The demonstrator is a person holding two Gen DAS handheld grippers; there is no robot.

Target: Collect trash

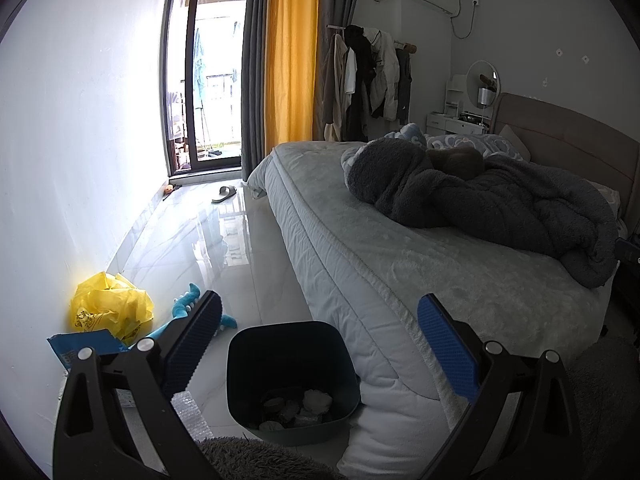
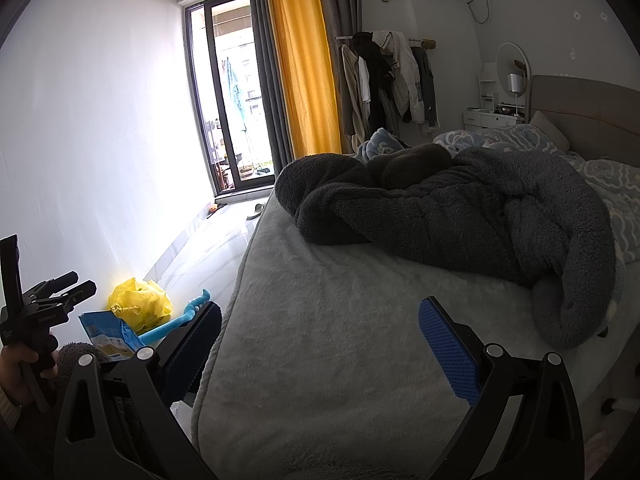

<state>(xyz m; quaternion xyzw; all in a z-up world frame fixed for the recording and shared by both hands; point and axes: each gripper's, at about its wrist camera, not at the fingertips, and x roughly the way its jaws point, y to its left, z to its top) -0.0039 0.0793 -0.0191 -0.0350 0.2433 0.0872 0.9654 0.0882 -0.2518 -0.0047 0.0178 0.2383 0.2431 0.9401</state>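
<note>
Blue-padded fingers of our left gripper filled the bottom of the left wrist view, spread wide apart with nothing between them, hovering over the floor at the bed's corner and pointing toward the window. Between them, lower down, we saw the dark bin standing on the floor, touching the mattress edge, with pale crumpled scraps lying in its bottom. Our right gripper was likewise spread open and empty, held above the bed. In the right wrist view our left hand gripped the handle of the other tool at the far left edge.

Left of the bin, by the wall, trash lay on the floor: a crumpled yellow plastic bag, a blue packet just beside it, and clear bubble wrap partly hidden under the left finger. A blue toy lay near the bag.

Farther out, a dark fleecy blanket was bunched on the bed. A slipper sat on the glossy floor near the glass door, beside yellow curtains, and clothes hung on a rack.
</note>
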